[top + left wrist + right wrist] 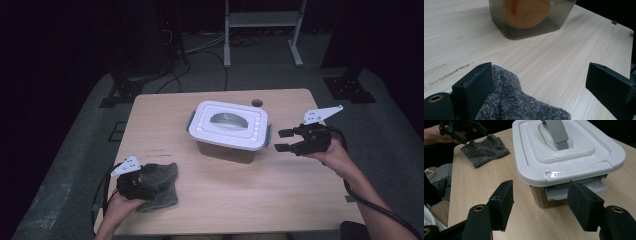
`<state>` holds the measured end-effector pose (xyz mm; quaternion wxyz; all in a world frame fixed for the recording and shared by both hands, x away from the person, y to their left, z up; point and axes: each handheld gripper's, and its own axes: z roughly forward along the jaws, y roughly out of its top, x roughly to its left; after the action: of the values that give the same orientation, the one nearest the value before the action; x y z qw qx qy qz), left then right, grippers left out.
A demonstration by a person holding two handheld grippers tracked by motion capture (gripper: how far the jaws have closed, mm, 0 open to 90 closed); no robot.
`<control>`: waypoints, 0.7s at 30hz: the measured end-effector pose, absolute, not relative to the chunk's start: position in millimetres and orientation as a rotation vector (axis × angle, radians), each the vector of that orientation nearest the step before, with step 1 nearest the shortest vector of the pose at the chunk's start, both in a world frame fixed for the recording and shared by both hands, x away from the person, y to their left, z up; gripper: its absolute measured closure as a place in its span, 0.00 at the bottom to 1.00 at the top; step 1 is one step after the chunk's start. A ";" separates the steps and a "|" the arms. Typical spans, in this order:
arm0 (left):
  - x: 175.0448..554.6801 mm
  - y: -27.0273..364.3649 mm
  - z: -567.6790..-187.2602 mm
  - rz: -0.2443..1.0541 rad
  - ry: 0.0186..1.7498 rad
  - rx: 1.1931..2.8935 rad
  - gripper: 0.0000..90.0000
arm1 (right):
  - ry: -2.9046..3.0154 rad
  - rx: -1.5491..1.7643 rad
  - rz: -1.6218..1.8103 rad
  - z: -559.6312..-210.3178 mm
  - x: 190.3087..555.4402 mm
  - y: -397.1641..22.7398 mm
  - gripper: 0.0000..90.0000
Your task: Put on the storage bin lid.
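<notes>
A plastic box (227,150) with a white lid (230,125) and a grey handle (556,130) stands mid-table. Through its smoky wall an orange object (529,12) is visible inside. My right gripper (278,140) hovers open just right of the box, level with its rim. In the right gripper view its jaws (541,190) frame the grey side latch (576,190), apart from it. My left gripper (155,180) rests open at the near left over a grey fuzzy cloth (165,190). The cloth (519,105) lies between the spread jaws (539,75), against one of them.
The wooden table (280,195) has a cable hole (257,103) at its far edge. Cables trail off the near edge from both grippers. Beyond the table are dark floor, stand legs and a metal frame (262,30). The other hand's gripper (461,130) is above the cloth (485,150).
</notes>
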<state>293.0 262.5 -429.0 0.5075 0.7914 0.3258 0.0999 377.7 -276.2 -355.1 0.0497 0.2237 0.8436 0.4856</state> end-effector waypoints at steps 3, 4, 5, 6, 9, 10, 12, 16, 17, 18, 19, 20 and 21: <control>293.0 262.5 -429.1 0.240 0.788 1.908 0.08 | 2.565 0.687 1.477 -358.7 374.2 -279.4 0.40; 293.0 262.5 -429.2 0.241 0.788 1.909 0.08 | 2.564 0.692 1.481 -359.8 372.9 -280.5 0.40; 293.1 262.4 -429.3 0.241 0.787 1.911 0.08 | 2.562 0.696 1.483 -361.0 371.8 -281.6 0.40; 293.1 262.4 -429.3 0.241 0.788 1.912 0.08 | 2.562 0.701 1.483 -362.6 370.6 -283.0 0.40; 293.0 261.8 -429.4 0.241 0.789 1.912 0.08 | 2.564 0.714 1.485 -367.1 368.3 -285.6 0.40; 293.0 261.7 -429.4 0.241 0.789 1.912 0.08 | 2.565 0.718 1.482 -368.8 367.3 -286.5 0.39; 292.9 261.8 -429.5 0.240 0.789 1.911 0.08 | 2.570 0.726 1.478 -372.2 365.4 -288.2 0.39; 292.9 261.8 -429.6 0.240 0.790 1.911 0.08 | 2.571 0.742 1.477 -378.2 362.1 -291.8 0.39; 292.8 261.8 -429.5 0.241 0.790 1.912 0.08 | 2.572 0.749 1.480 -379.8 361.2 -292.5 0.39; 292.8 261.7 -429.4 0.241 0.789 1.912 0.08 | 2.574 0.756 1.480 -381.3 360.4 -293.3 0.39; 292.8 261.7 -429.3 0.242 0.789 1.912 0.08 | 2.576 0.759 1.477 -382.8 359.8 -294.3 0.39; 292.8 261.7 -429.3 0.242 0.789 1.912 0.08 | 2.575 0.765 1.477 -384.3 359.1 -295.1 0.39; 292.8 261.7 -429.4 0.242 0.790 1.912 0.08 | 2.576 0.768 1.480 -385.9 358.5 -296.0 0.39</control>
<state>292.8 261.7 -429.4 0.5049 0.7925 0.3272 0.1001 358.5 -296.0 -385.9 0.0365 0.2502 0.8390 0.4819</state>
